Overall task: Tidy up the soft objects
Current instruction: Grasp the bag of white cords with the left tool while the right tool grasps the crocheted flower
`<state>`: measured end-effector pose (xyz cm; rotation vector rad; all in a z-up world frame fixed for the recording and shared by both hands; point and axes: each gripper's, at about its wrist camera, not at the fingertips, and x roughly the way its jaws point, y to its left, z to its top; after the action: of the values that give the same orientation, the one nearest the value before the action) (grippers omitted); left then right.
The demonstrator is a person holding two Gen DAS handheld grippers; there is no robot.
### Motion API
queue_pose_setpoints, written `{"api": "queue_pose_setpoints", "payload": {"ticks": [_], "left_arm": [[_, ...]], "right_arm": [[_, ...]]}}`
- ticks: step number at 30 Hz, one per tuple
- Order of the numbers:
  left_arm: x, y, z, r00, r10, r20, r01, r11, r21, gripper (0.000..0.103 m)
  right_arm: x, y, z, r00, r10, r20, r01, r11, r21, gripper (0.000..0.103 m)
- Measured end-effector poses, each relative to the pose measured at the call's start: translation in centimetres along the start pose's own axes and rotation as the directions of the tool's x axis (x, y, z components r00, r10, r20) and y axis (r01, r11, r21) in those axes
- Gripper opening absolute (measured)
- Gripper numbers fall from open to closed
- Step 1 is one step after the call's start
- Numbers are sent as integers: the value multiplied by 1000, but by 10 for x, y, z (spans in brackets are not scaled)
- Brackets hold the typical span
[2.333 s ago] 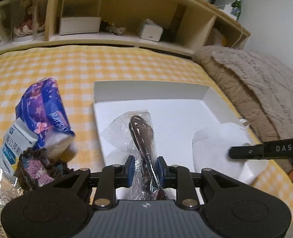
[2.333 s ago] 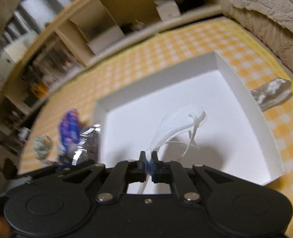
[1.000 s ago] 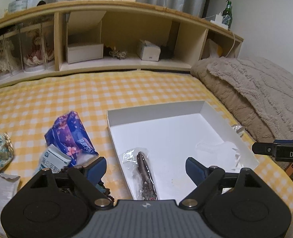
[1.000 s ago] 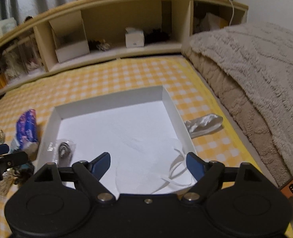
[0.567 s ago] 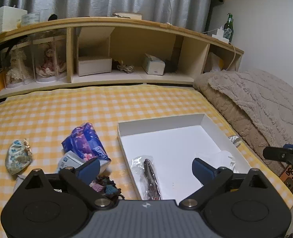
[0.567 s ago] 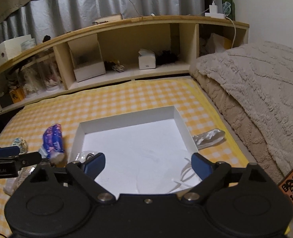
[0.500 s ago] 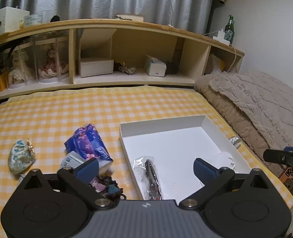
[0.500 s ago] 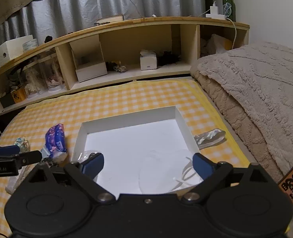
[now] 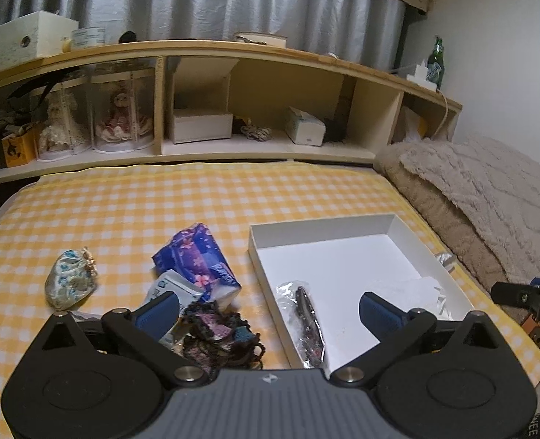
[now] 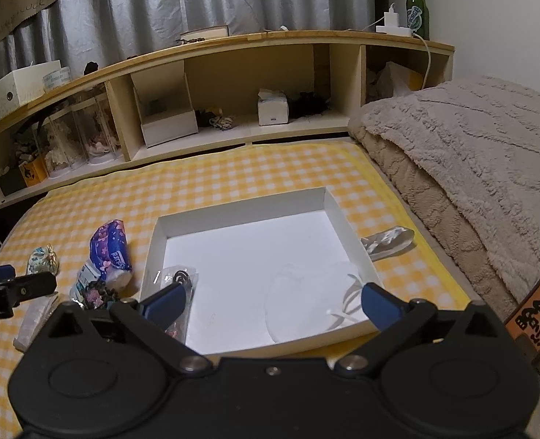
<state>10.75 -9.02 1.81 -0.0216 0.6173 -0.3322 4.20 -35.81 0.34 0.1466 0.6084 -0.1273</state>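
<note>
Your left tongs [image 9: 268, 305] and right tongs [image 10: 271, 301] both hang spread and empty. Ahead of them the white box [image 10: 333, 205] holds a bagged hair tie [image 9: 308, 323] and face mask [image 10: 306, 292]; the purple tissue pack [image 9: 196, 261], floral pouch [image 9: 70, 283] and dark scrunchie [image 9: 216, 336] left of it remain.

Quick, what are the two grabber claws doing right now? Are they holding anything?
Left gripper: jaws wide open, holding nothing.
Right gripper: jaws wide open, holding nothing.
</note>
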Motion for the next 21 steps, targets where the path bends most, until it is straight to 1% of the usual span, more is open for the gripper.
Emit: {"api": "queue_pose_setpoints", "payload": {"ticks": [5,8,13,17,21], "left_arm": [[-7,21,0,1000,-10,22,11,999,-37,103],[-11,33,3,999,25,47,-23,998,-51,103],[-17,55,8,994,73,76,-70,997,-44,103],[-16,78,7,991,114,70,-109,992,-63,103],[-13,95,6,987,145,65,-140,988,-72,103]], "right_arm": [[1,16,-1,1000,6,13,-6,1000,-13,103],[5,28,0,1000,13,26,-13,1000,-18,103],[19,51,-3,999,48,26,-47,998,-46,103],[35,71,-7,996,87,12,-86,994,-69,103],[47,90,-10,990,143,20,-140,985,-96,103]]}}
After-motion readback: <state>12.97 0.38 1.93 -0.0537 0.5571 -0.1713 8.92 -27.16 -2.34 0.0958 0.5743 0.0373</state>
